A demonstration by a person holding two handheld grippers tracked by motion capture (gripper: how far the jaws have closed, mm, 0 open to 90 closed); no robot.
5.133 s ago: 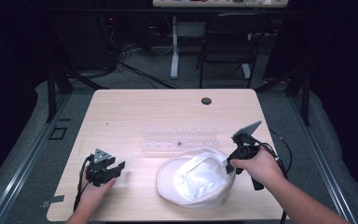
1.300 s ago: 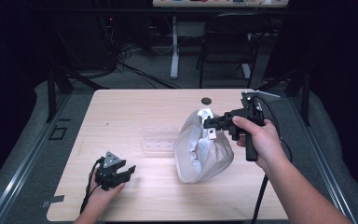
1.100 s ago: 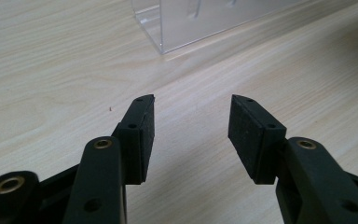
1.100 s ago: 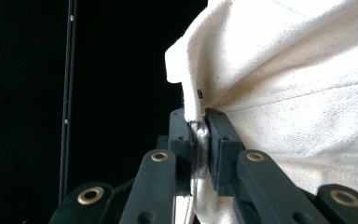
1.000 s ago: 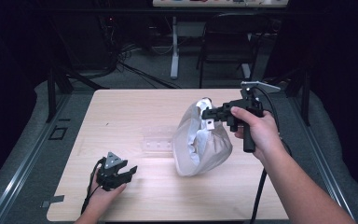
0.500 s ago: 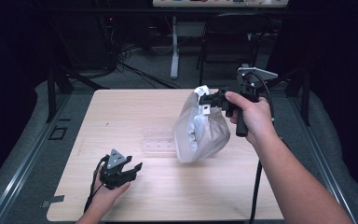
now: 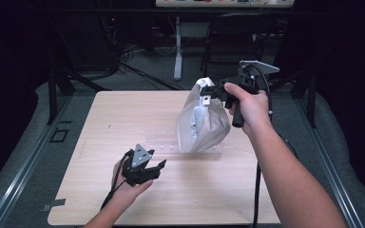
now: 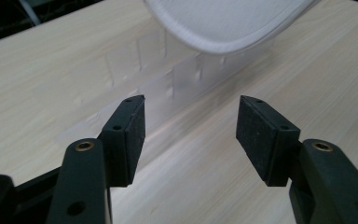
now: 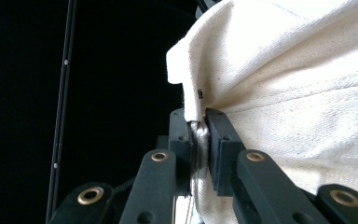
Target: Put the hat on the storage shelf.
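Now white hat point(image 7: 203, 124) hangs higher, right gripper point(image 7: 208, 90) fingers clamped on it; left gripper point(image 7: 156, 169) fingers just opened, empty.

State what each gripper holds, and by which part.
The right gripper pinches the white cloth hat by a fold at its edge. The left gripper holds nothing; its jaws stand open.

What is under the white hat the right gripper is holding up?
Under the white hat a clear plastic tray lies on the table. The hat hides part of the tray, so its contents cannot be told.
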